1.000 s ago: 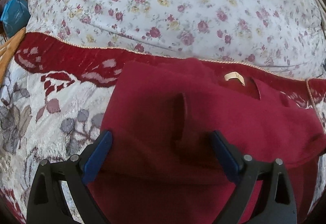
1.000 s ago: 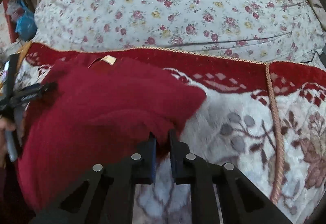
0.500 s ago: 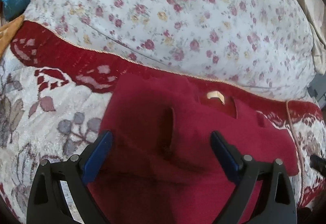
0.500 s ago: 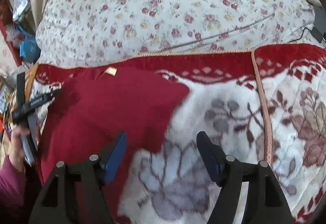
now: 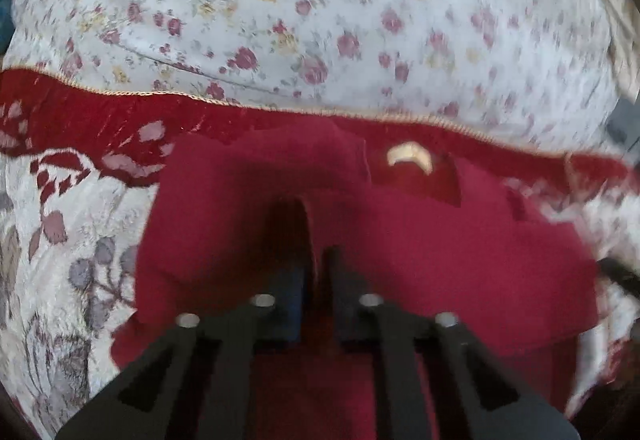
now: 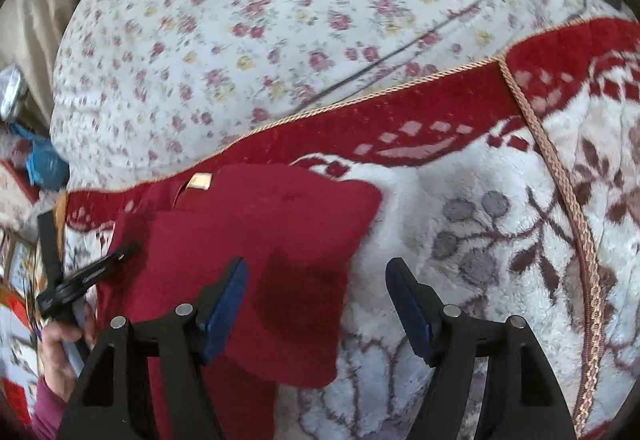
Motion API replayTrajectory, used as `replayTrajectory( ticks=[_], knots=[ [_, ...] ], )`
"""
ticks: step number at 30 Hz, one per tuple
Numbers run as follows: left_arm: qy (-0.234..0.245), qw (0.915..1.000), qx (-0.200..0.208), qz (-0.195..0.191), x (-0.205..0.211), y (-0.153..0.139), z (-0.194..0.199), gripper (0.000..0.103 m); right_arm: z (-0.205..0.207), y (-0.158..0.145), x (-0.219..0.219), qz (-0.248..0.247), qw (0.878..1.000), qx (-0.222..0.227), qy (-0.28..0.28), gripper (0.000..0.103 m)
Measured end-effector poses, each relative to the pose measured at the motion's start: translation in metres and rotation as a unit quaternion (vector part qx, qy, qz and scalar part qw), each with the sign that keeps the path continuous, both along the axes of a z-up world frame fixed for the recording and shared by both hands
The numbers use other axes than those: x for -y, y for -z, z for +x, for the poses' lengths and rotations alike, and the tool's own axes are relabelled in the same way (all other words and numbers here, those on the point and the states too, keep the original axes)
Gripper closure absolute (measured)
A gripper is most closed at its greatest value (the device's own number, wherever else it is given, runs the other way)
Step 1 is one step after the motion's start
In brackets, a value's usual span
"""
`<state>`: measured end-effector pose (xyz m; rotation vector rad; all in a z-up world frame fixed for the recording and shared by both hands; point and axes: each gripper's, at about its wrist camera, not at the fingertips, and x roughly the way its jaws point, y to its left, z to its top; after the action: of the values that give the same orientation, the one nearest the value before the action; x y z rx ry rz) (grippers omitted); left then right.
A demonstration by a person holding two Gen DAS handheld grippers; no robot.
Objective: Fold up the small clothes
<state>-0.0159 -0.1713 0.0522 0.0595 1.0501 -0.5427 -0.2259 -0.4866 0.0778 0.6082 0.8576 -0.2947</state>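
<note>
A dark red garment lies on a plush white-and-red blanket, its tan neck label at the far side. My left gripper is shut on a raised fold of the garment near its middle. In the right wrist view the garment lies at lower left with its right edge folded over. My right gripper is open and empty, its left finger over the garment's right edge, its right finger over bare blanket. The left gripper shows at the far left, held by a hand.
A floral-print duvet bulges behind the blanket's red border; it also shows in the right wrist view. A braided gold cord runs down the blanket at the right. Blue bags and clutter sit at the far left.
My left gripper has shut on a fold of the garment. My right gripper let go of the garment's edge a second ago, opened, and has drawn back and tilted.
</note>
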Motion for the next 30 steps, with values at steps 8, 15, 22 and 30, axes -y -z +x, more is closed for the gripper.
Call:
replayTrajectory(
  ticks=[8,15,22,30],
  knots=[
    [-0.048,0.9988,0.006,-0.003,-0.030,-0.014,0.014,0.097,0.036,0.020,0.007,0.023,0.999,-0.047,-0.004,0.023],
    [-0.051,0.9975,0.007,0.048,-0.025,0.009,0.016,0.095,0.072,0.032,-0.015,-0.094,0.991,-0.081,-0.039,0.066],
    [-0.054,0.9970,0.013,0.054,-0.026,0.011,0.012,0.082,0.040,-0.012,-0.047,-0.109,0.990,-0.064,-0.066,0.066],
    [-0.050,0.9966,0.037,0.055,-0.024,0.005,-0.005,0.037,0.013,0.014,-0.065,-0.110,0.986,-0.106,-0.069,0.053]
  ],
)
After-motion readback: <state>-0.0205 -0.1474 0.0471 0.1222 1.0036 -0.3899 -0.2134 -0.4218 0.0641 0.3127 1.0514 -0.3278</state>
